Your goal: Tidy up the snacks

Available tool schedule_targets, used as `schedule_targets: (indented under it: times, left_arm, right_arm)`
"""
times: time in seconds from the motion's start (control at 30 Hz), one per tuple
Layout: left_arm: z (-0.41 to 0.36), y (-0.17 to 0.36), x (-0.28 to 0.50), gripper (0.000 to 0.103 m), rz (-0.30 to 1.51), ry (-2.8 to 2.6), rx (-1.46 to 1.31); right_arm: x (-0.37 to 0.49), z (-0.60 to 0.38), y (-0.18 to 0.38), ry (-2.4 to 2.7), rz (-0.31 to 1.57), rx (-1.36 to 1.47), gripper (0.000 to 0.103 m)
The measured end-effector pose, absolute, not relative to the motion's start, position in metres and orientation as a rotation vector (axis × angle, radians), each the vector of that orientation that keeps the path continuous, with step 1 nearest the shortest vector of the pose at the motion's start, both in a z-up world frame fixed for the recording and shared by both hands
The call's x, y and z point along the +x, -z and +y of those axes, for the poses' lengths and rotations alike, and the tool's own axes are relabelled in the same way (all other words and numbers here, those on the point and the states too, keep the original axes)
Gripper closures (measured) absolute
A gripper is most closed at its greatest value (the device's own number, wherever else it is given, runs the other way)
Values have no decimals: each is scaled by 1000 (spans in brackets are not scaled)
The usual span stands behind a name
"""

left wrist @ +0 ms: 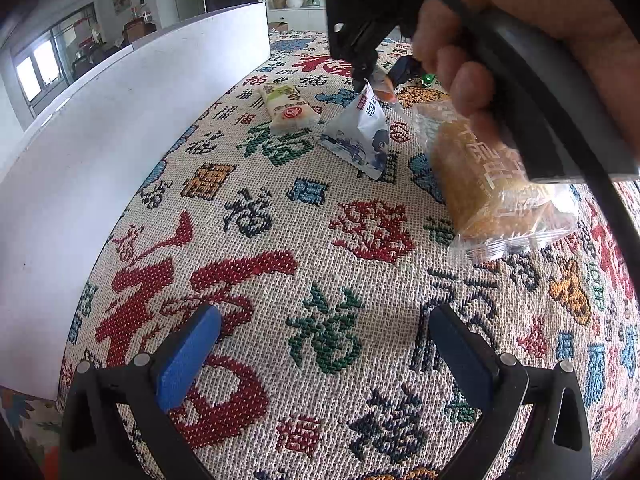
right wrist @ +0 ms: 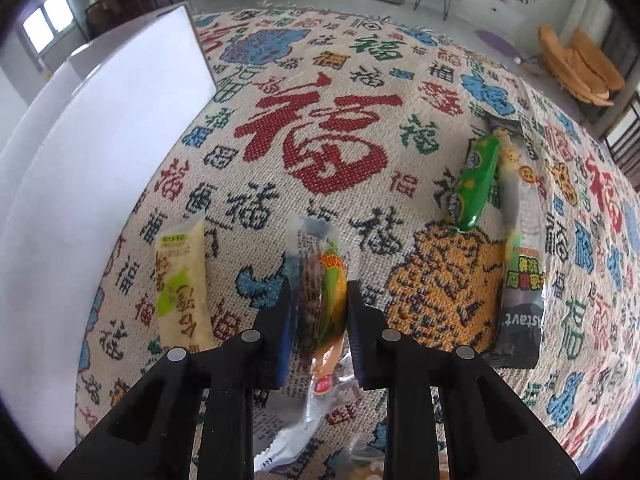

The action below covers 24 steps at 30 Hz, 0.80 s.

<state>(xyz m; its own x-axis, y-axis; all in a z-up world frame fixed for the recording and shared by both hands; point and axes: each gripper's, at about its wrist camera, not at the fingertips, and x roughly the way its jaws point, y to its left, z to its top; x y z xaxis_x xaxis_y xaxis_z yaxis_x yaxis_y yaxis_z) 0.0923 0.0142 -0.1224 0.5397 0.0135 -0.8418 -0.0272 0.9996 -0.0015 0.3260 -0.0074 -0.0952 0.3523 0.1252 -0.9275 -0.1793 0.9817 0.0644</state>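
Note:
In the right wrist view, my right gripper point(right wrist: 318, 292) points steeply down at the patterned cloth point(right wrist: 320, 140). Its pads press on a clear snack packet with orange, yellow and green print point(right wrist: 326, 280). In the left wrist view the same gripper point(left wrist: 372, 80) is held by a hand point(left wrist: 520, 32), and the orange packet point(left wrist: 385, 91) shows at its tips. My left gripper point(left wrist: 324, 316) hangs open over bare cloth with nothing between its blue pads. A blue-and-white triangular packet point(left wrist: 360, 138), a pale yellow packet point(left wrist: 288, 110) and a clear-wrapped brown pastry point(left wrist: 492, 184) lie ahead of it.
A white panel point(right wrist: 100, 160) stands along the left side of the cloth. The pale yellow packet point(right wrist: 180, 288) lies left of the right gripper. To its right lie a green packet point(right wrist: 476, 184) and a long black-and-clear packet point(right wrist: 520, 272). The cloth's far edge drops to a room floor.

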Motion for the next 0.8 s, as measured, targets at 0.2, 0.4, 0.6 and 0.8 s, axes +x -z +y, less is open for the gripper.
schedule_targets:
  times: [0.2,0.4,0.6,0.8]
  left_arm:
    - [14,123,91,0,998,-26,-15]
    - [14,123,91,0,998,-27,-16]
    - [14,123,91,0,998,-26,-15]
    - [14,123,91,0,998,-26,-15]
  right_arm:
    - [318,-59,66,-253,1130,182,81]
    - [289,-110,25,-320,1059,275,80]
    - [237,-172,31,-225,1076,67,80]
    - [182,-217,84,-119,1137,-140,80]
